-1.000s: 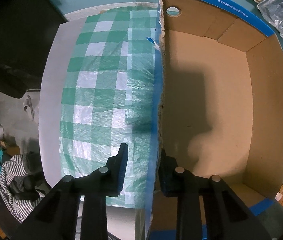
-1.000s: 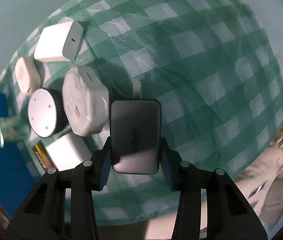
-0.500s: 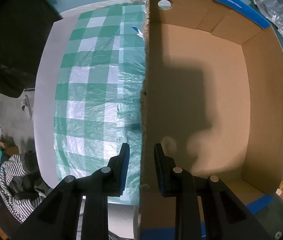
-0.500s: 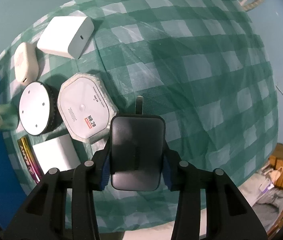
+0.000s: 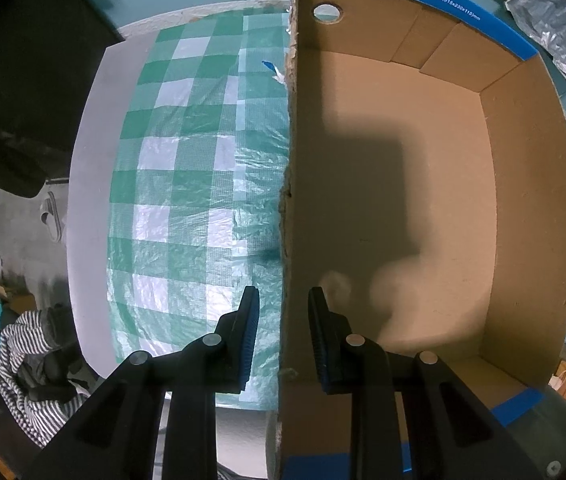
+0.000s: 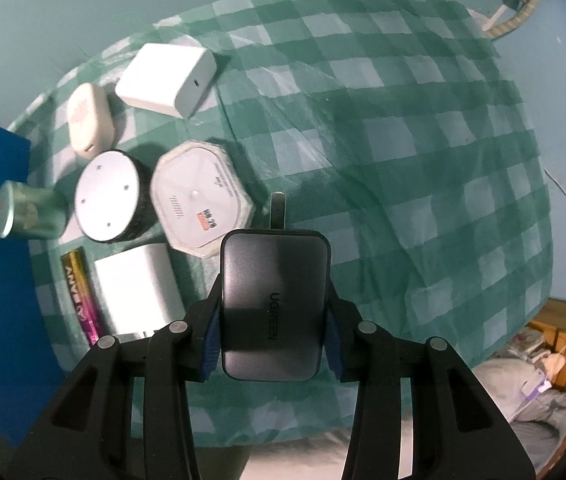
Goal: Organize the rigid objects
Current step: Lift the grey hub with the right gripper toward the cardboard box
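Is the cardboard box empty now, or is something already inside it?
Empty, as far as visible: the cardboard box shows only bare brown floor and a shadow; the near corner is hidden behind the left hand-held gripper.

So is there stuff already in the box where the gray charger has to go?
Nothing visible. The gray charger is clamped in the right gripper, and the cardboard box looks bare inside, only shadows. The route between them isn't shown.

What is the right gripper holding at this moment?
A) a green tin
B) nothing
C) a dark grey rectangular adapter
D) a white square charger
C: the right gripper has its blue pads pressed on both sides of the dark grey adapter, lifted clear of the checked cloth, while the white charger and green tin lie on it.
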{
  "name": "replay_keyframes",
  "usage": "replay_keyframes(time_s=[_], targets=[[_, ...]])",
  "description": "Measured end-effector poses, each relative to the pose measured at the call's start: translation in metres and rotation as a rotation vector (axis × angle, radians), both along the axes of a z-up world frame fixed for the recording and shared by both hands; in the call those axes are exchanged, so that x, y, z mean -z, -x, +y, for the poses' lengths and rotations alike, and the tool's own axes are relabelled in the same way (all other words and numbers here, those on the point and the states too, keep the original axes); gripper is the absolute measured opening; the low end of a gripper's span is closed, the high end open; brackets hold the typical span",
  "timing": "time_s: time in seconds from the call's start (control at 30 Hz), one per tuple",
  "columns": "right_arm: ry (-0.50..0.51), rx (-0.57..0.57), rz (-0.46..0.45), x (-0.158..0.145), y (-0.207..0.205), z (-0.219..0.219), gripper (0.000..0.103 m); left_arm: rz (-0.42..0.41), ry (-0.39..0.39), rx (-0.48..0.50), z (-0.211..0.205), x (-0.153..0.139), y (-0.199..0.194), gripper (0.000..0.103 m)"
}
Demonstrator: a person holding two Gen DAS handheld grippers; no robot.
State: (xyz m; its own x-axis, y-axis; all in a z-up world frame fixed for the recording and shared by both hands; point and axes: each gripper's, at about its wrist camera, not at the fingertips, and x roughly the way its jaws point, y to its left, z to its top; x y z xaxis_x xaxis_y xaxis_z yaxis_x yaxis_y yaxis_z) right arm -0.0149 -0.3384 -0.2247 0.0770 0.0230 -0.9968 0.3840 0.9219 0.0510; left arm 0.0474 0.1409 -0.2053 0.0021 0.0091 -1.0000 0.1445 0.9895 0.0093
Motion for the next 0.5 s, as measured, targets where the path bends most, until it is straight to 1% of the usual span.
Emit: replay_keyframes(time_s=[0.17,0.2,0.23,0.37,0.43,0.47,0.5], targets=[[-0.019,-0.023,-0.027,-0.021,-0.004,0.008,0.041,-0.001,-0.016,-0.002,-0.001,0.0,-0.001,0.025],[-0.024,-0.03,-0.032,-0.026,-0.006,0.01,0.041,0.0,-0.015,-0.001,-0.002,0.001,-0.001,0.025],[-0.029,-0.036,-0.038,-0.034,0.002,0.017,0.041,0.001,-0.013,-0.001,-0.002,0.001,-0.001,0.025],[-0.05,-0.072,-0.059,-0.057,-0.007,0.026,0.041,-0.013,-0.001,0.013,-0.003,-0.002,0.001,0.025],[-0.061,-0.092,-0.068,-0.064,-0.012,0.035,0.041,-0.022,-0.008,0.022,-0.005,-0.005,0.002,0.025],[-0.065,-0.103,-0.073,-0.059,-0.01,0.043,0.041,-0.023,-0.013,0.023,-0.006,-0.005,0.002,0.025],[-0.068,-0.114,-0.074,-0.063,-0.012,0.046,0.041,-0.022,-0.017,0.02,-0.005,-0.005,0.002,0.025]])
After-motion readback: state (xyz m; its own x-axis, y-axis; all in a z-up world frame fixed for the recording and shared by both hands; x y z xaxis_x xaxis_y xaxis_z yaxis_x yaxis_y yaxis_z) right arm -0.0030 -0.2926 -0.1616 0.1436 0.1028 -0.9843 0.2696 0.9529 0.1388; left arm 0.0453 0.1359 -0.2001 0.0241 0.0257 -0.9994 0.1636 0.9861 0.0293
